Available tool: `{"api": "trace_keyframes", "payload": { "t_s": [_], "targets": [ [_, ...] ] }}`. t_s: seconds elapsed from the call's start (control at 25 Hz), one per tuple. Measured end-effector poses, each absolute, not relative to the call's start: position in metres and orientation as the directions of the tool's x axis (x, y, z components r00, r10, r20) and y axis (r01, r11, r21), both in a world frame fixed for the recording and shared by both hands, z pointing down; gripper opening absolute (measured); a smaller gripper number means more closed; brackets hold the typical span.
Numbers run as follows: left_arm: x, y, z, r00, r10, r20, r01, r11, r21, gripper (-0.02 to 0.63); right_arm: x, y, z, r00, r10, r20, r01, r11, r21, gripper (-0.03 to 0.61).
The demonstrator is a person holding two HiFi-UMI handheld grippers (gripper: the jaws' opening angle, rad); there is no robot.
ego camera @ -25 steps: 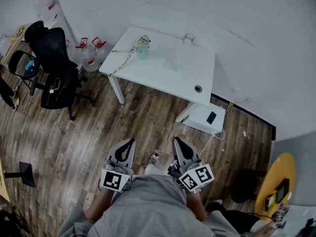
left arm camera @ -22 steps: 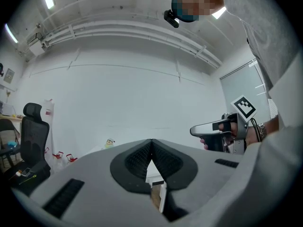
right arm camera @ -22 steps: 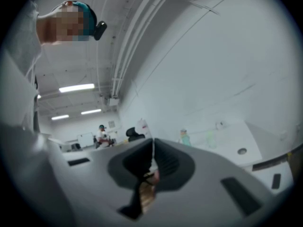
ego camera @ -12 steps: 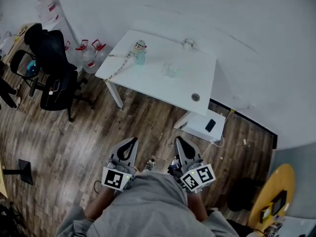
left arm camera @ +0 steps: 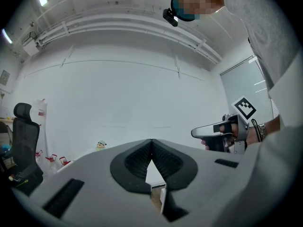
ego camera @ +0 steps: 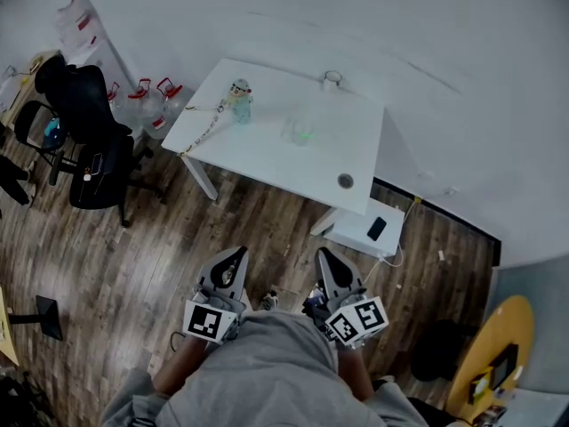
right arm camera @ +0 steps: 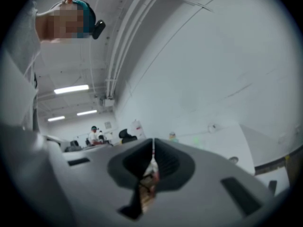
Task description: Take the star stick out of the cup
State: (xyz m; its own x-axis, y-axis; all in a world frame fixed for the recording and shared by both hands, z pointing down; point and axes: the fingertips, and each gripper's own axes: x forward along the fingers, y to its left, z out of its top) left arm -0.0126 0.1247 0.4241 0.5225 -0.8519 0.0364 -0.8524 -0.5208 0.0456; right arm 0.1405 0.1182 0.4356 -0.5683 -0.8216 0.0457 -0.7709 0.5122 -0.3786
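Observation:
A clear cup (ego camera: 300,132) with a green star stick in it stands near the middle of the white table (ego camera: 267,154), far ahead of both grippers. My left gripper (ego camera: 238,254) and right gripper (ego camera: 324,254) are held level side by side over the wooden floor, close to my body and well short of the table. Both are shut with nothing in them. In the left gripper view the left gripper (left arm camera: 151,141) has its jaw tips meeting. In the right gripper view the right gripper (right arm camera: 153,142) is likewise shut, with a faint green spot on the table (right arm camera: 222,136) beyond it.
On the table also stand a small figure-shaped bottle (ego camera: 238,96), a cord (ego camera: 203,130) and a small ring-like object (ego camera: 332,80). A white box (ego camera: 364,228) sits on the floor beside the table. A black office chair (ego camera: 84,132) and water jugs (ego camera: 151,96) stand at the left.
The person has walked on with both grippers, so the table and the room have shifted a little in the head view. Both grippers stay shut and side by side.

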Motion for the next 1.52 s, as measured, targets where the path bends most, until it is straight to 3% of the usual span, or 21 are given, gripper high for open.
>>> {"api": "trace_keyframes", "payload": {
  "t_s": [0.52, 1.52],
  "targets": [
    [0.006, 0.063, 0.433, 0.611, -0.791, 0.04, -0.791, -0.607, 0.073, 0.031, 0.169, 0.079, 0.45, -0.44, -0.893, 0.099, -0.845, 0.373, -0.383, 0.035],
    [0.003, -0.119, 0.444, 0.792, -0.609, 0.042, -0.609, -0.784, 0.119, 0.031, 0.139, -0.068, 0.456, -0.253, -0.951, 0.176, -0.926, 0.186, -0.327, 0.035]
  ]
}}
